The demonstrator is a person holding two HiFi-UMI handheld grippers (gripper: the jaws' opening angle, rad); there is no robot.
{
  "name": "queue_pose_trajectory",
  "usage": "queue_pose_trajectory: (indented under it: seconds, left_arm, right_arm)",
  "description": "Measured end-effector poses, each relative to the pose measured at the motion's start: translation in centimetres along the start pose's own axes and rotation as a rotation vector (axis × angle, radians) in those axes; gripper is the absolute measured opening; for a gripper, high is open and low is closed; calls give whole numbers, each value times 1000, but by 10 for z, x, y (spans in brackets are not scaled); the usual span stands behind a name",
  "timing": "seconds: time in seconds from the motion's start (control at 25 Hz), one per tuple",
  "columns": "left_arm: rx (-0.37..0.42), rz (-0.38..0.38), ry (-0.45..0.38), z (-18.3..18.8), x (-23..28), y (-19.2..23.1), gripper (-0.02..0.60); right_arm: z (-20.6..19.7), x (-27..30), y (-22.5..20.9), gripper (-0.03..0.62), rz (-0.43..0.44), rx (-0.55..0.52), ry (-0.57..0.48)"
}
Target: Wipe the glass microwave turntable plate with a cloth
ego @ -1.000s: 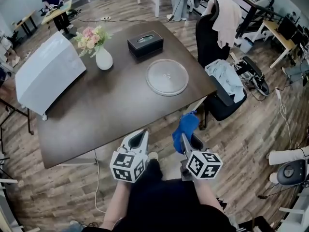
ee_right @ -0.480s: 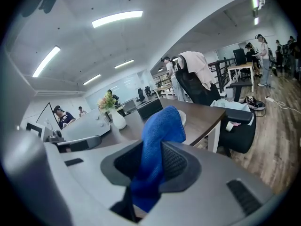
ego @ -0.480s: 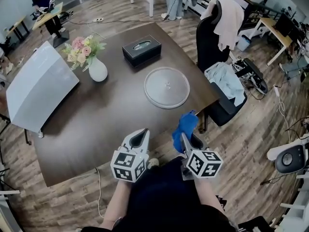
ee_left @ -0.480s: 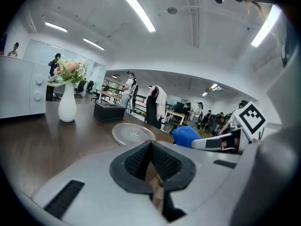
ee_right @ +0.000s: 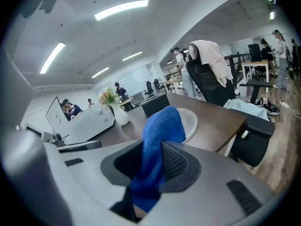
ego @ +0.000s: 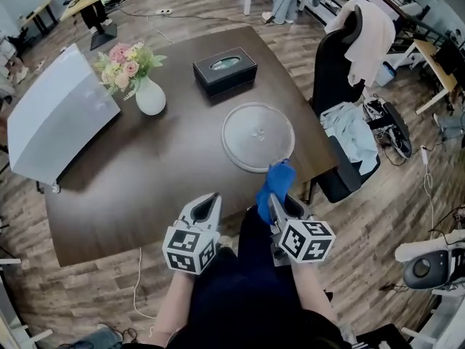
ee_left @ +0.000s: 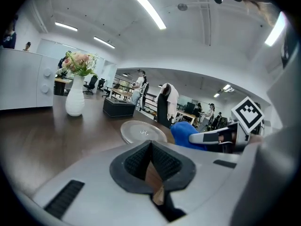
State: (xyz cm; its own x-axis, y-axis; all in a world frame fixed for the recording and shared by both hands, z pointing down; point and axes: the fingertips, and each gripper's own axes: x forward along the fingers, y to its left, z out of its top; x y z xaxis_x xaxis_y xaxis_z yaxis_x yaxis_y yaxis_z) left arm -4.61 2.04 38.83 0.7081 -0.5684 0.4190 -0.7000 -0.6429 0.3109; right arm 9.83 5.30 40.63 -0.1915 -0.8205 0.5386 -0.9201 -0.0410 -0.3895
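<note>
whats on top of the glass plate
Nothing lies on the glass plate. The blue cloth in the right gripper hides a bit of its near rim.

Closing in on the plate since a second ago. Carrying the right gripper and its blue cloth up from well short of the plate to near it. Pushing the cloth tip over the table edge, just beside the plate's near rim, instead of hanging it clear off that edge. Advancing the left gripper alongside, narrowing its gap to the plate a little, ending well apart on the plate's near-left. Tilting the head view along, bringing the plate lower and closer in frame.
</note>
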Motion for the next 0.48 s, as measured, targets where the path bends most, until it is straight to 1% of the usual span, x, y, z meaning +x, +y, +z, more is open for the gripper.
queue_pose_trajectory:
  seconds: [0.24,0.48]
  left_arm:
    - [-71,98,-8,11,30,13,3]
    - [-116,163,-4,21,70,24,3]
  right_arm:
    - [28,40,-16,95,80,-84,87]
    - [56,73,-37,95,128,-148,142]
